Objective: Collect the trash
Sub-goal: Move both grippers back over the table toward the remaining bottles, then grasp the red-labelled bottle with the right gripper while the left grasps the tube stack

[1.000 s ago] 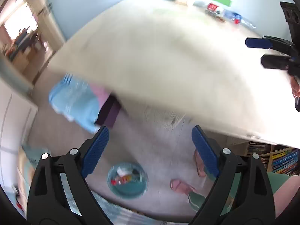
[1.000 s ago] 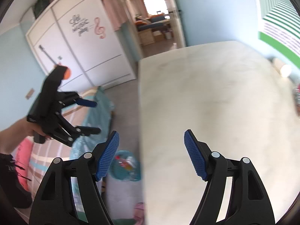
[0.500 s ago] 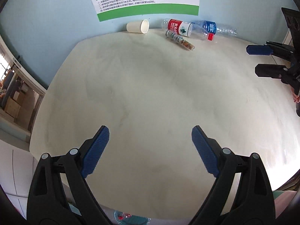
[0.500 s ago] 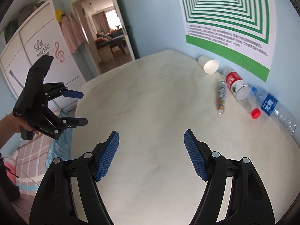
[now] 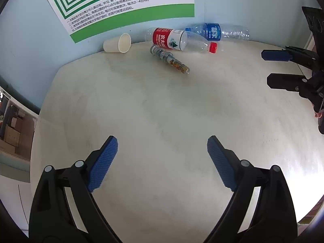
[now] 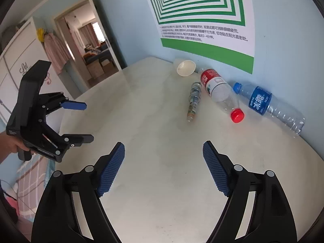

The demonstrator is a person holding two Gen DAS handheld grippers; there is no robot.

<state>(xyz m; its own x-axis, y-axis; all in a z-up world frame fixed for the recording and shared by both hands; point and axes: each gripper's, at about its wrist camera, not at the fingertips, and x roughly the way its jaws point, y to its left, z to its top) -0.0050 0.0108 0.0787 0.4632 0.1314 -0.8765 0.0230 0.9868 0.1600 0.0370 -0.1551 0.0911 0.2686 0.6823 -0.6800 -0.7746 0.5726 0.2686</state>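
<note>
Both your left gripper (image 5: pixel 162 162) and right gripper (image 6: pixel 163 167) are empty: left jaws spread, right jaws opening. The red-cap bottle (image 6: pixel 219 92) could roll into the blue-label bottle (image 6: pixel 269 105) beside it if you bump it.

a pale, marble-look table (image 6: pixel 162 133) fills both views, its far edge running along a light blue wall (image 6: pixel 283 30). on that wall hangs a poster (image 6: pixel 202 10) of nested green and white squares, with lines of small black print above a solid green band at its bottom edge. past the table's left edge an open doorway (image 6: pixel 89 46) looks into another room with curtains and stacked boxes. beside the doorway stands a white wardrobe (image 6: pixel 16 60) bearing script lettering and a pink music note, with pink clothing (image 6: pixel 54 48) hanging at its corner. below the table's near left corner lies checked pink bedding (image 6: pixel 30 178).
</note>
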